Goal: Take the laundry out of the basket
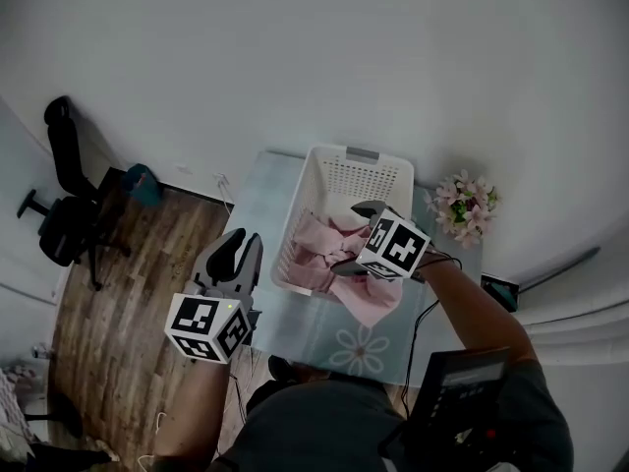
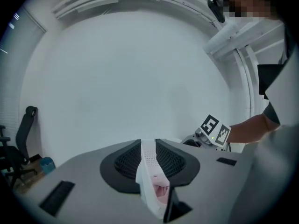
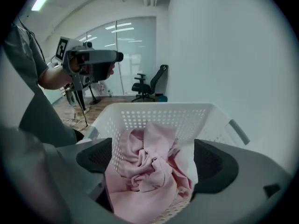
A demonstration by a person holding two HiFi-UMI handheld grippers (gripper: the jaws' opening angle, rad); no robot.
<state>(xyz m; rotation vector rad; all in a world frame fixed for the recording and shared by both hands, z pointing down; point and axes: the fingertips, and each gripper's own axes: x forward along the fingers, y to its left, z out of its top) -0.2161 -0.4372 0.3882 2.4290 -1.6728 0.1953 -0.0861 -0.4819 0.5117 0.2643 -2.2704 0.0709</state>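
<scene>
A white laundry basket (image 1: 359, 157) stands on a glass table (image 1: 295, 334). Pink laundry (image 1: 322, 239) lies bunched inside it, and one piece hangs over the near rim onto the table. My right gripper (image 1: 352, 237) hovers over the basket's near right side, open. In the right gripper view its pads stand wide apart, and the pink laundry (image 3: 145, 171) and basket (image 3: 159, 113) lie beyond them, untouched. My left gripper (image 1: 239, 246) is held off to the left of the basket. Its jaws are together, leaving a thin slit through which the basket (image 2: 148, 169) shows, with nothing gripped.
A black office chair (image 1: 64, 214) stands on the wooden floor at the left. A pot of pink flowers (image 1: 462, 205) sits on the table right of the basket. A cable runs from the right gripper down past a dark device (image 1: 462, 382).
</scene>
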